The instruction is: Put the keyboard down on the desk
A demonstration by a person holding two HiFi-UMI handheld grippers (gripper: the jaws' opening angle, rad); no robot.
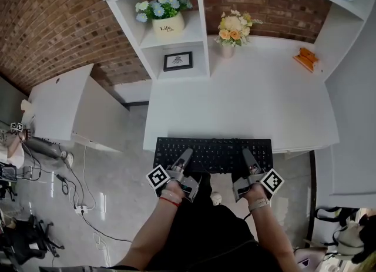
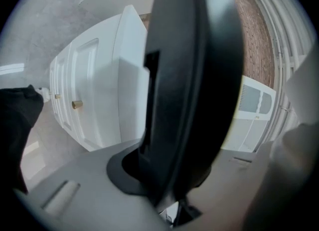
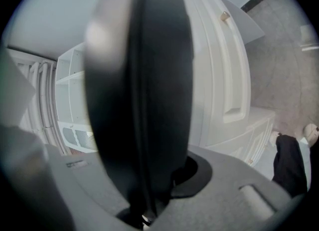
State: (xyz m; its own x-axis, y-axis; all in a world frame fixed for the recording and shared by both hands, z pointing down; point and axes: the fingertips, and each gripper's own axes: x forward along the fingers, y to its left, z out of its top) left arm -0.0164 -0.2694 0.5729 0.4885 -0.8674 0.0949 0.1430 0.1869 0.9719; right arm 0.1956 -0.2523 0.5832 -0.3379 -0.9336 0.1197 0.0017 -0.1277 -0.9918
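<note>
A: What takes up most of the room from where you stand?

B: The rough red brick wall and the glossy grey stone floor. Next comes the tabletop, a smooth, matte white slab, with a boxy white shelf unit on its back left corner.

A: And the keyboard?

B: The keyboard is a long, flat bar of black plastic with rows of small keys. It lies level along the front edge of the tabletop. Its far side is over the white surface and its near side hangs out above the floor. I cannot tell whether it touches the tabletop.

A: Who has hold of it?

B: Both tools. The left gripper has its grey fingers clamped on the near edge left of the middle. The right gripper grips the same edge further right. Seen up close, the keyboard's dark rounded edge sits tight between the padded fingers.

A: Anything smaller?

B: A cream pot of blue and white flowers, a black-framed picture, and a slim vase of peach blooms.
</note>
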